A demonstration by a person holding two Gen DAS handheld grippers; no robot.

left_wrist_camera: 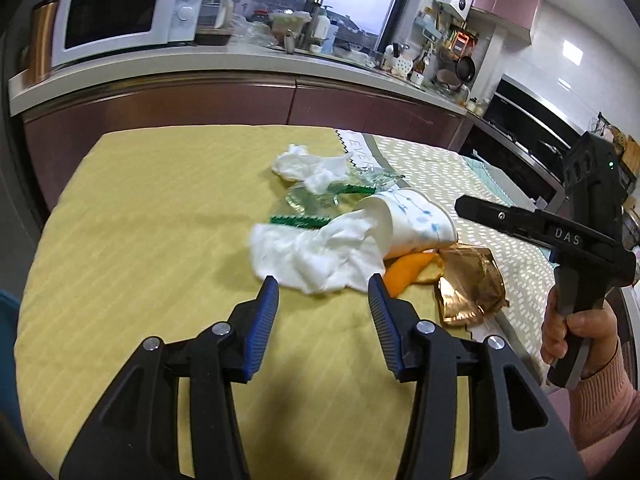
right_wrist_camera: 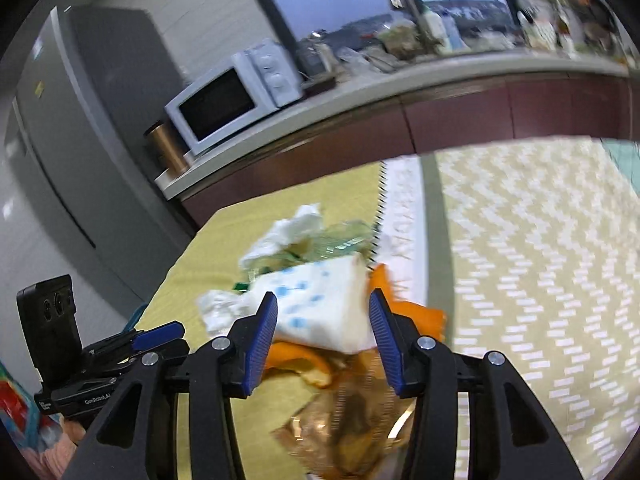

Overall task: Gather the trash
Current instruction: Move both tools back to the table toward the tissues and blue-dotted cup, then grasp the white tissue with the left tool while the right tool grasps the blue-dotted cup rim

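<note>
Trash heaped mid-table on yellow cloth (left_wrist_camera: 140,208); left gripper (left_wrist_camera: 323,294) jaws apart, empty, tips just short of tissue (left_wrist_camera: 312,256), lined up to pinch soft edge; right gripper (right_wrist_camera: 323,312) jaws apart, nothing clamped, hanging over cup (right_wrist_camera: 320,304), peel (right_wrist_camera: 416,312) and gold wrapper (right_wrist_camera: 352,416) (view blurred); cup on its side, tissue spilling from mouth; each hand apparently takes own half of pile.
</note>
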